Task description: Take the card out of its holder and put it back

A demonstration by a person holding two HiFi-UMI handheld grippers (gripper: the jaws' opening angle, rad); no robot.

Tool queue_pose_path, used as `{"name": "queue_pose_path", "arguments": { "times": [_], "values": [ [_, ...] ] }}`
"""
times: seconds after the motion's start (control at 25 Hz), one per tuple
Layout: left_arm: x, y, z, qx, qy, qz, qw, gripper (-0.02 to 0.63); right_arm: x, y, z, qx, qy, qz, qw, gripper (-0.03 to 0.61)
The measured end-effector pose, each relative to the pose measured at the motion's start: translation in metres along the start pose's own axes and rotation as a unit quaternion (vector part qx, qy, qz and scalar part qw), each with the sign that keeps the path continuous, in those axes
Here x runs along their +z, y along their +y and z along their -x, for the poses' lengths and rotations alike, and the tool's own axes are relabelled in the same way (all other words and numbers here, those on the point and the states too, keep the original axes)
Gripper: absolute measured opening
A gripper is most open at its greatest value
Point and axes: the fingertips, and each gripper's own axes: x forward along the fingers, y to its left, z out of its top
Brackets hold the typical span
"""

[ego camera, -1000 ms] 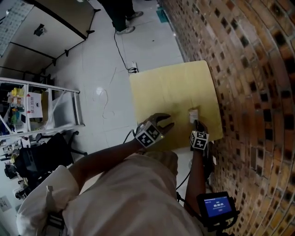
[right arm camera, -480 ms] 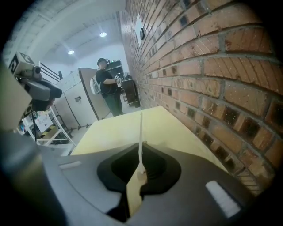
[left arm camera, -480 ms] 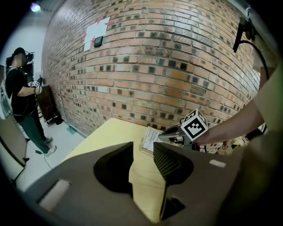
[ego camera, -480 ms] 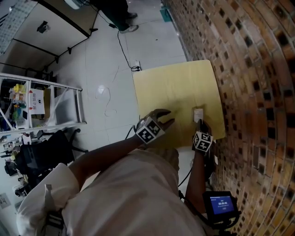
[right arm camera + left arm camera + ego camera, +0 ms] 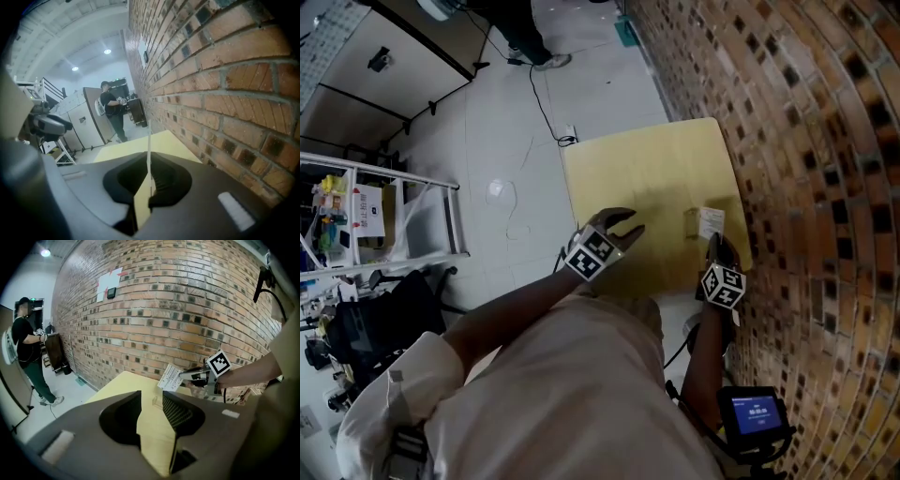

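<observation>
**Out of the holder and up in the air**

Pinching the card (image 5: 711, 222) with the right gripper (image 5: 713, 243), jaws pressed flat on one edge, up off the yellow table (image 5: 647, 178) and close to the brick wall (image 5: 806, 141). Hovering over the tabletop on the other side with the left gripper (image 5: 627, 223), jaws spread, nothing but bare table between them.

Looks light and thin. Probably bends under a hard squeeze and could slip from smooth pads. Best gripped well in from one edge, leaving the opposite edge free to find the slot. Half done by the look of it: out, not yet back in.

From the left gripper view, shows the printed face of the card, tilted above the small clear holder (image 5: 157, 401) and apart from it. From the right gripper view, gives only the card's edge, a pale sliver running up between the closed jaws, with no holder at all. From the head view, sets a pale shape just beside the card, likely the holder, near the table's wall side.
</observation>
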Motion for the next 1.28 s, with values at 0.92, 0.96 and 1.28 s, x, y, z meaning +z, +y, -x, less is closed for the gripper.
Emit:
{"name": "queue_pose_path", "arguments": {
  "times": [0.92, 0.96, 1.28],
  "values": [
    [0.027, 0.133, 0.052, 0.11, -0.066, 0.065, 0.9896, 0.147, 0.086, -0.061, 0.145, -0.086, -0.127, -0.004, 0.988, 0.017],
    [0.024, 0.136, 0.054, 0.114, -0.067, 0.067, 0.989, 0.147, 0.081, -0.064, 0.146, -0.089, -0.122, -0.006, 0.988, 0.017],
    [-0.012, 0.145, 0.055, 0.142, -0.056, 0.079, 0.9851, 0.146, 0.04, -0.08, 0.129, -0.092, -0.082, -0.014, 0.992, 0.017]
  ]
}}
